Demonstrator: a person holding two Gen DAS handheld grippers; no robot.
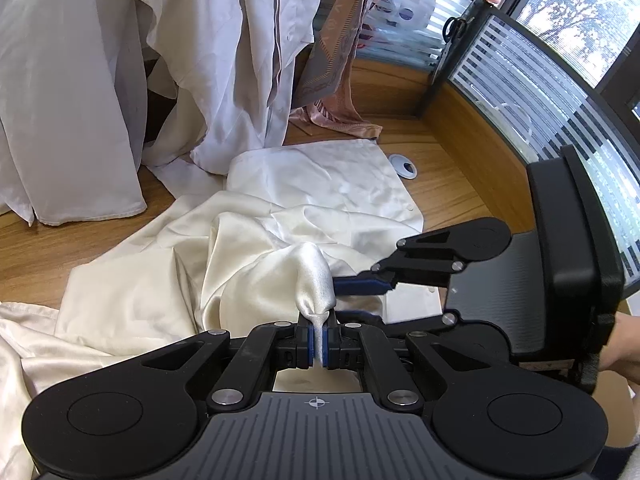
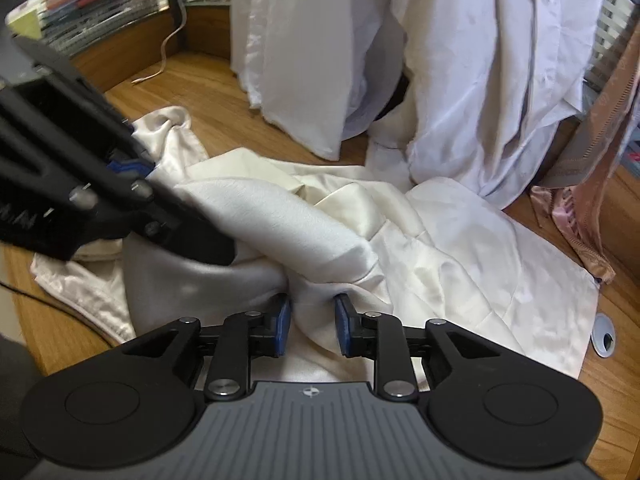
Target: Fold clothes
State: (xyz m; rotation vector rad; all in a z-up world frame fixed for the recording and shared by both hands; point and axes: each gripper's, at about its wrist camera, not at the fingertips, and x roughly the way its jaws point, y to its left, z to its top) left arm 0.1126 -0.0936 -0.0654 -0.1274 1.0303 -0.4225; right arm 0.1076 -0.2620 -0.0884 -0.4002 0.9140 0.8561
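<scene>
Here the left gripper [image 1: 319,344] has its jaws pressed together on a thin pinch of the cream satin garment [image 1: 256,240], the cloth rising from the blue pads [image 1: 310,342] in a small glossy peak. The right gripper [image 2: 312,320] sits with its jaws apart, a bunched fold of the same garment lying between them; whether the pads touch the cloth on both sides I cannot tell, but they are not clamped on it. From the left wrist view the right gripper [image 1: 360,286] comes in from the side, its tips just beside the lifted peak. Outward from there: the garment lies rumpled across the wooden tabletop [image 1: 440,184], one flat panel spread toward the cable grommet [image 1: 403,166], the rest heaped in loose folds, one end trailing off toward the near left edge. No neat fold or squared stack shows anywhere, so the folding of this piece looks far from finished; judged from the heap, most of the smoothing and folding is left. Behind it hang white shirts [image 2: 480,80] and a pink patterned scarf [image 1: 340,40], draped, not folded.
</scene>
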